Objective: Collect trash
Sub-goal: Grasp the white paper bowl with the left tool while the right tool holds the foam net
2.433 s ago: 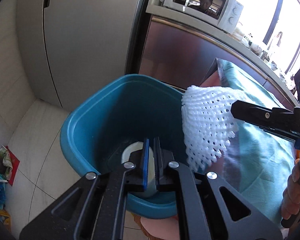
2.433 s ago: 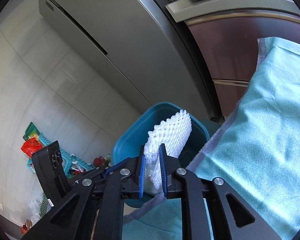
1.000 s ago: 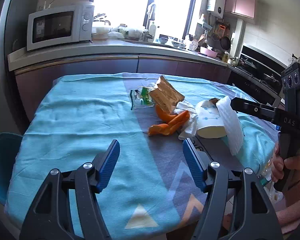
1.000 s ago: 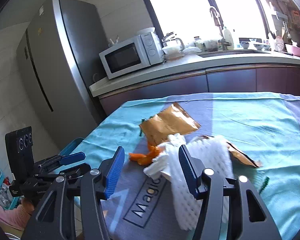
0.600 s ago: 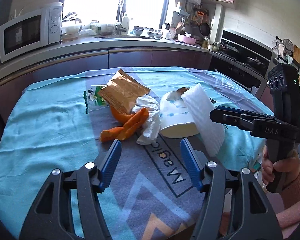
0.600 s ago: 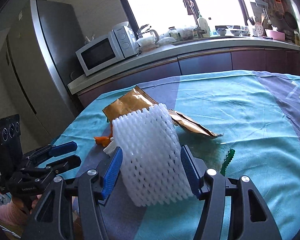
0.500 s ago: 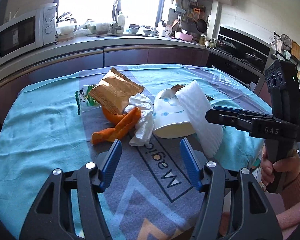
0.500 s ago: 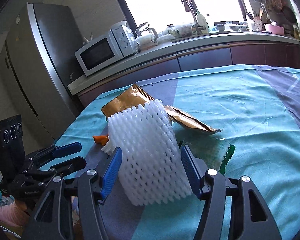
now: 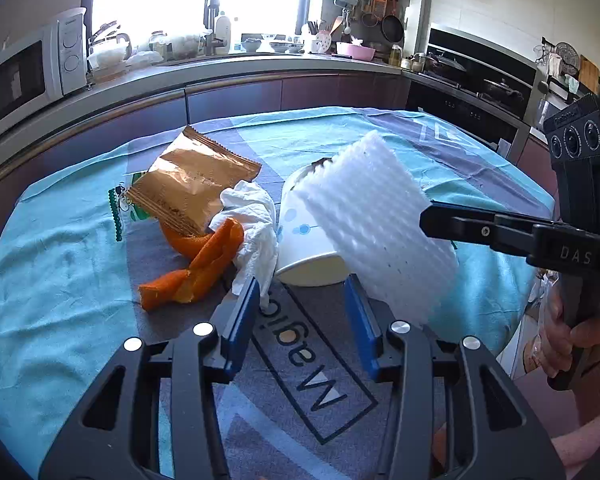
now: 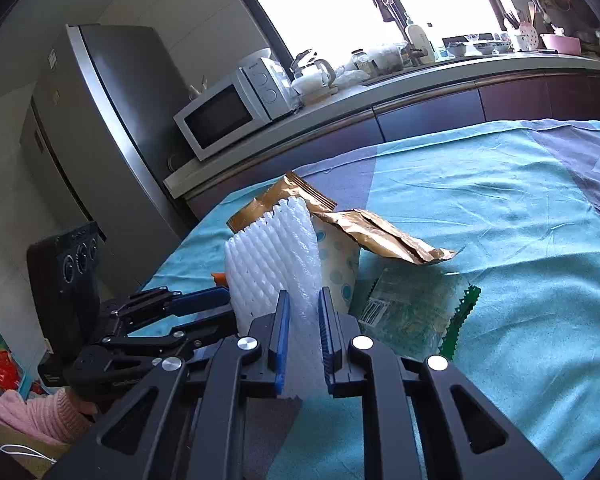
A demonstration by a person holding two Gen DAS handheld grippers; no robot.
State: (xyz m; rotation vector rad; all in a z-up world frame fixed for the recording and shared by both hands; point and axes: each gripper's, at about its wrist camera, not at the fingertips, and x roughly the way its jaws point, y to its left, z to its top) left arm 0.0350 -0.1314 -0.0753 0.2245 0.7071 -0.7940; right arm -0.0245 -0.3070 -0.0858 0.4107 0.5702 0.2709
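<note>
My right gripper (image 10: 303, 334) has just closed on the foam net (image 10: 274, 264), beside the paper cup (image 9: 306, 246); my left gripper (image 9: 302, 320) (closing, empty) should straddle that cup squarely.

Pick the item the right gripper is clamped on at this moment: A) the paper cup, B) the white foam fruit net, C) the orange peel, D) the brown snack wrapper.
B: the right gripper has its blue pads pressed on the white foam fruit net, its jaws having just been closing; the paper cup, orange peel and brown snack wrapper lie on the tablecloth.
</note>
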